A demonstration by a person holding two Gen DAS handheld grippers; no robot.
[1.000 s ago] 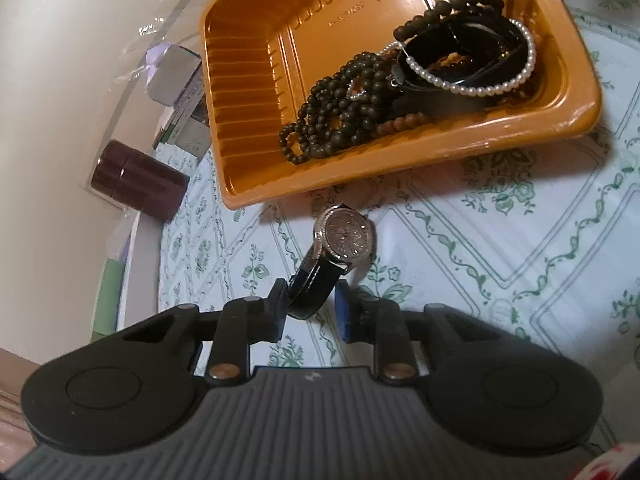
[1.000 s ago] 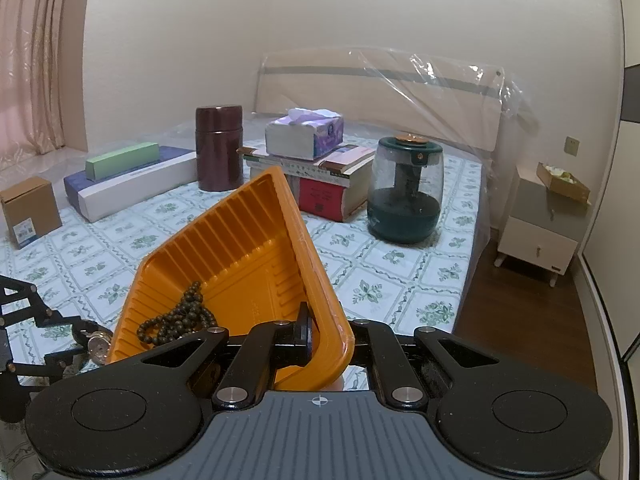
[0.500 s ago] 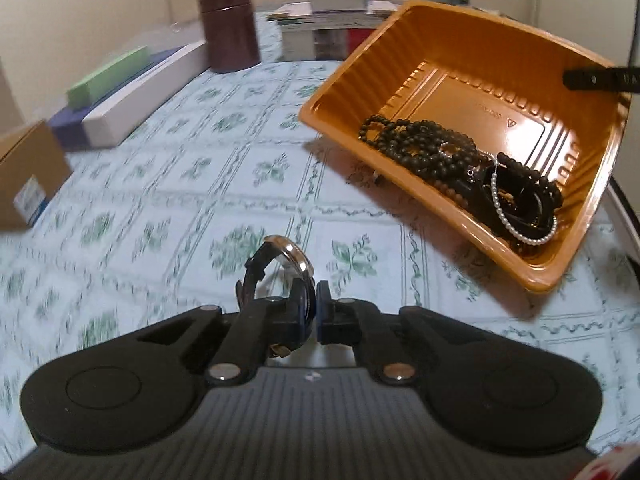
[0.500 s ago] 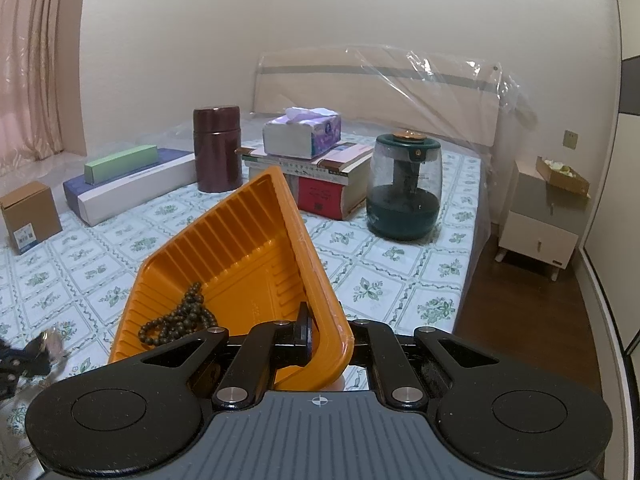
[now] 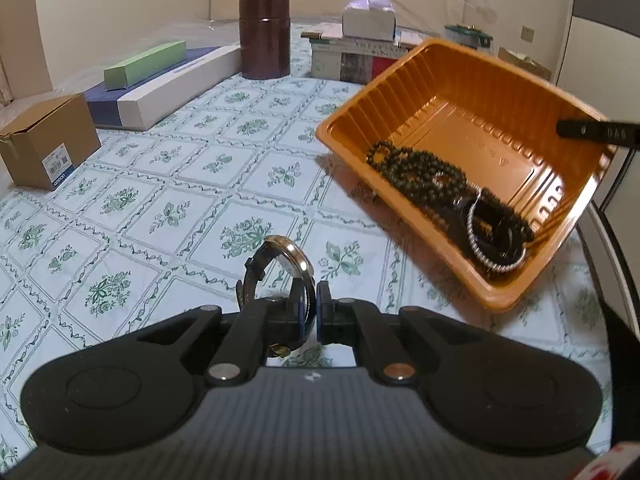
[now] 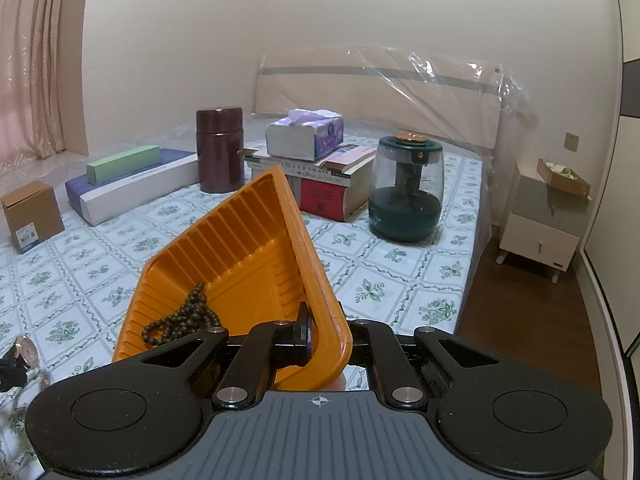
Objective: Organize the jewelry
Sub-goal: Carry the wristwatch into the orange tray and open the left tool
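Left wrist view looks low across the bed (image 5: pixel 168 184) toward the headboard; right wrist view faces likewise, closer; both share the orange tray (image 5: pixel 516 300) (image 6: pixel 320 280).

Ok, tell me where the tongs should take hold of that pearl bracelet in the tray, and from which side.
Pinch the pearl bracelet on its lower arc of beads, coming from above through the open top of the orange tray. That arc shows bare near the tray's low corner, while the upper part tangles with dark bead strands. The tilted tray's ribbed walls block a sideways approach.
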